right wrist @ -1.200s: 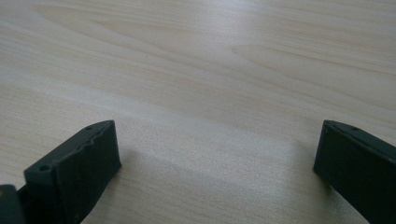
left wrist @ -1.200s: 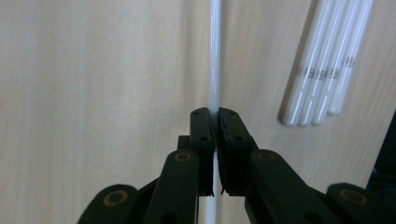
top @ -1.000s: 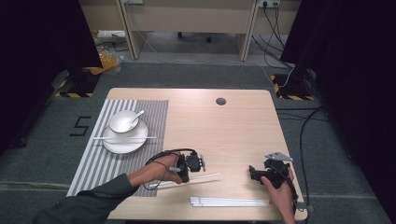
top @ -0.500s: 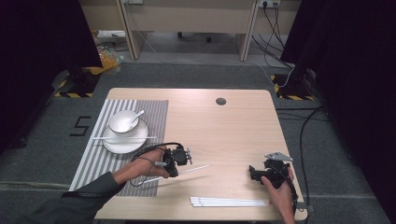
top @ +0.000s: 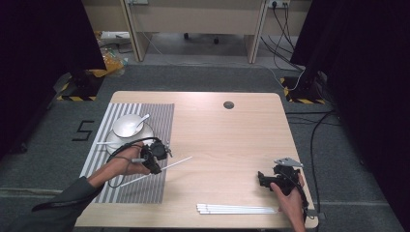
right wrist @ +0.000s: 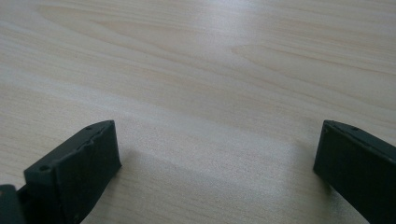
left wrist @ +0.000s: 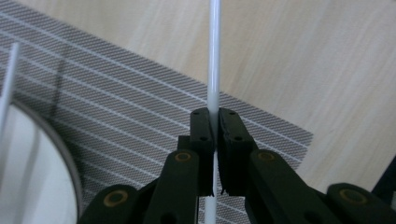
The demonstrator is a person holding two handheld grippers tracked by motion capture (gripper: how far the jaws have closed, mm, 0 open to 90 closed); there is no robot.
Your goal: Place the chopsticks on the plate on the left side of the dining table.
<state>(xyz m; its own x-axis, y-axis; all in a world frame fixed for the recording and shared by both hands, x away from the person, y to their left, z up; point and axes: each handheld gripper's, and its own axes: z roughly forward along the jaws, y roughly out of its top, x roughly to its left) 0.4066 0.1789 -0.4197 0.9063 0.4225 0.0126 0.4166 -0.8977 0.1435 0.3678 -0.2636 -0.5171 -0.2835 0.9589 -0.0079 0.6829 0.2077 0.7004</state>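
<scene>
My left gripper (top: 155, 159) is shut on a thin white chopstick (top: 175, 163), held slantwise just above the right edge of the striped grey placemat (top: 159, 116). In the left gripper view the chopstick (left wrist: 214, 56) runs straight up between the closed jaws of the left gripper (left wrist: 214, 135), over the placemat (left wrist: 116, 102). A white plate (top: 110, 139) with a bowl (top: 126, 125) and spoon (top: 143, 119) sits on the mat just behind. My right gripper (top: 263, 179) rests open near the table's front right, and in its own view the right gripper (right wrist: 217, 154) has only bare wood between its jaws.
Several white chopsticks (top: 237, 209) lie side by side near the front edge of the wooden table (top: 227, 140). A round cable hole (top: 228, 105) sits near the far edge. The plate rim (left wrist: 56, 135) shows at the left of the left gripper view.
My left gripper has carried the chopstick leftward from the table's middle front to over the placemat's right edge, close to the plate. The right gripper has stayed put.
</scene>
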